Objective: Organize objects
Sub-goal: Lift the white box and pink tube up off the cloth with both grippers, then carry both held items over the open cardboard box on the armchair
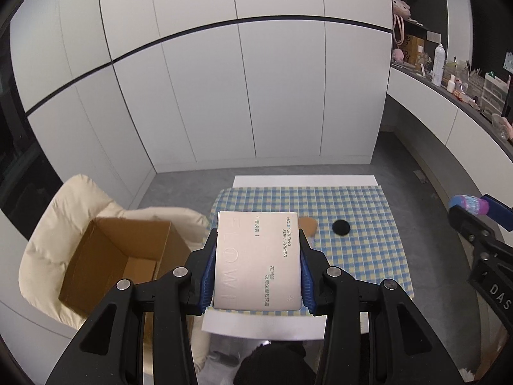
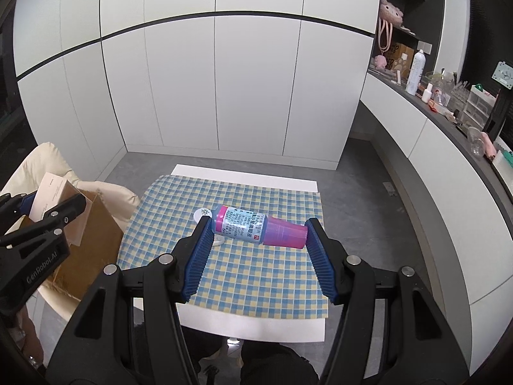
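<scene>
My left gripper is shut on a flat white primer box and holds it above the near left part of the checked tablecloth. My right gripper is shut on a blue bottle with a pink cap, held lengthwise between the pads above the cloth. The bottle also shows at the right edge of the left wrist view. An open cardboard box stands on a cream cushion left of the table.
A black round puff and a tan round item lie on the cloth. Two white round lids lie under the bottle. A cluttered counter runs along the right. White cupboards stand behind.
</scene>
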Motion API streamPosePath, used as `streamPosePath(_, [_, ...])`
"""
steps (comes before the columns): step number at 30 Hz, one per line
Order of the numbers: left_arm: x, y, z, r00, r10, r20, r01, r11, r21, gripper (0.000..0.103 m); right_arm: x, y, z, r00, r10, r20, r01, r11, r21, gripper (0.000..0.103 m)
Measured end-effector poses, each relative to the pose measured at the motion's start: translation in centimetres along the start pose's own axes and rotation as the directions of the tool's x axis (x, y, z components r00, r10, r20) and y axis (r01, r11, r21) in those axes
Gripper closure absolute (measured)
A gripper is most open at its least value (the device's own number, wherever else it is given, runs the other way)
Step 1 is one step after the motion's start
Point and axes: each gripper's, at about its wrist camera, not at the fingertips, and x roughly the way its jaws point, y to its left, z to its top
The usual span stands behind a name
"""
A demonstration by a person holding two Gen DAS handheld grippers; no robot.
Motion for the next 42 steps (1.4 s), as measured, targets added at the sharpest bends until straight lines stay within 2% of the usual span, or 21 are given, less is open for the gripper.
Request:
streamPosePath(3, [-0.4,0.4,-1.0,0.998,-0.05,-0.022,0.05,0.999,-0.013,0.06,-0.9,0.0,-1.9,0.999,-0.041,0.018,0.041,0.999,-0.012,0.042])
streamPosePath(6, [-1.1,0.4,-2.2,0.999,-0.033,-0.014,0.033,0.999,-0.003,0.06,-1.4,-0.3,-3.9,1.0,-0.028,-0.001,0.028,1.0,-0.01,0.042])
streamPosePath(10, [-1.7,0.5,-3.6,0.998,-0.048,-0.03,0.048,0.999,-0.012,0.06,-1.8,-0.9,-6.1,0.999,-0.024,-0.022,0.024,1.0,-0.012,0.042])
streamPosePath(16, [-2.7,0.9,-6.3,0.999,-0.015,-0.033,0.014,1.0,-0.015,0.06,-2.3,-1.7,-8.7,0.999,-0.011,-0.045,0.011,1.0,-0.012,0.042])
streamPosePath(27, [-2.9,1.6,-10.4,0.998,-0.009,-0.069,0.008,1.0,-0.013,0.06,-3.7,-2.0,-12.1,0.995,0.036,-0.092,-0.033,0.999,0.029,0.042])
streamPosePath(35, [-4.2,1.3,-12.7,0.998,-0.035,-0.055,0.035,0.999,0.002,0.06,-4.7,-1.5,-14.7,0.991,0.006,-0.135,-0.004,1.0,0.018,0.042])
streamPosePath(42, [-5.1,0.7,-13.8,0.997,-0.048,-0.062,0.049,0.999,0.021,0.06,-5.6,-1.0,-16.4,0.987,0.033,-0.155,-0.03,0.999,0.02,0.042])
